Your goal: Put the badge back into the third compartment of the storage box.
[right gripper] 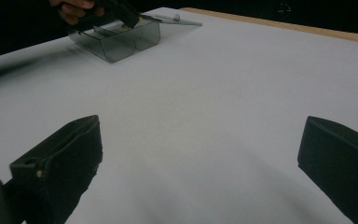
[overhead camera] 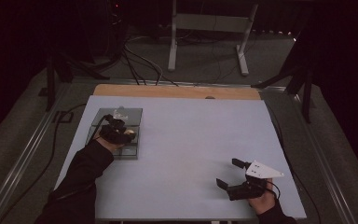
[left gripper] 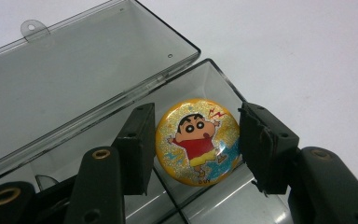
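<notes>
**Badge held over the open box: notes on setting it down cleanly**

While the round cartoon badge (left gripper: 198,141) sat pinched edge to edge between the pads of the left gripper (left gripper: 194,144), it hung just above an end compartment of the clear box (left gripper: 214,81), whose lid (left gripper: 74,79) lay folded flat back on the tabletop. Whether the badge was going in or coming out could not be told from the pictures; it read as a placement. The box stood near the left edge of the tabletop (overhead camera: 191,140), toward the far corner.

Judgement on doing the step well: the grip was on the rim only, so the badge could pivot or slip; keep it level and lower straight down. The pads sat close to the compartment walls and the divider, so centre them first, or a jaw may catch the wall and shove the light box. Release low, near the floor of the compartment, so the badge does not bounce or land on edge.

The right gripper (overhead camera: 235,175) rested near the near right corner, jaws spread wide, holding nothing, well apart from the box. It could steady the box if it slid.
</notes>
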Demonstrator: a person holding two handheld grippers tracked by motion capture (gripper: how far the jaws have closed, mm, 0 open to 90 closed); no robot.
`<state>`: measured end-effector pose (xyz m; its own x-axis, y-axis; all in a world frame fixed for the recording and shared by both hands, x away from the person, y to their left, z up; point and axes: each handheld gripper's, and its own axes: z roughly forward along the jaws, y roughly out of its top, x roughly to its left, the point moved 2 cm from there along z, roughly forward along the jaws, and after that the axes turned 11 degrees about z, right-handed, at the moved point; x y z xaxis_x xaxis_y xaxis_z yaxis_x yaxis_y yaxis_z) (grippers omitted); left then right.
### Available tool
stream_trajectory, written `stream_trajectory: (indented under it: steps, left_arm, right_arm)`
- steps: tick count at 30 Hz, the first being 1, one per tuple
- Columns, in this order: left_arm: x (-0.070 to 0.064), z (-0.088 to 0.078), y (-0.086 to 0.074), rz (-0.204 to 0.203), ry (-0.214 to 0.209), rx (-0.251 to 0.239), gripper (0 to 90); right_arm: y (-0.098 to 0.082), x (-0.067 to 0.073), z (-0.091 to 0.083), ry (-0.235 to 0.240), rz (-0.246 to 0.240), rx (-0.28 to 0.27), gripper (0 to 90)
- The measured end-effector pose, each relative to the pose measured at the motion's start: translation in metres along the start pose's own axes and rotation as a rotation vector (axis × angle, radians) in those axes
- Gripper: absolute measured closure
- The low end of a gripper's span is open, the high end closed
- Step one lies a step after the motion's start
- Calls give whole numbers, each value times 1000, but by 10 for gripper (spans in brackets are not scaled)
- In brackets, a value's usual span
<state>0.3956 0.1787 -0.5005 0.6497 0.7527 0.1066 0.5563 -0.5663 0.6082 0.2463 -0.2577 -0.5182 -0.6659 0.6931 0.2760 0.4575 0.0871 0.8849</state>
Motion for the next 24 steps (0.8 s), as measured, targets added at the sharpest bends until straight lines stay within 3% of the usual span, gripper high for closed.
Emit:
stream_trajectory:
  steps: [10,13,14,15,17,24]
  left_arm:
    - [3,1,1,-23,12,-20,464]
    - [4,1,1,-30,16,-20,276]
    - [4,0,2,-45,2,-20,276]
    - [3,-1,2,-43,0,-18,166]
    - [3,-3,3,-44,-4,-15,95]
    - [4,-17,4,-82,-1,-61,2]
  right_arm:
    - [0,0,0,1,1,0,0]
    - [0,0,0,0,-1,2,0]
    - [0,0,0,-1,-1,2,0]
    - [0,-1,0,-1,6,-1,0]
    - [0,0,0,-1,-1,1,0]
    - [0,0,0,-2,0,2,0]
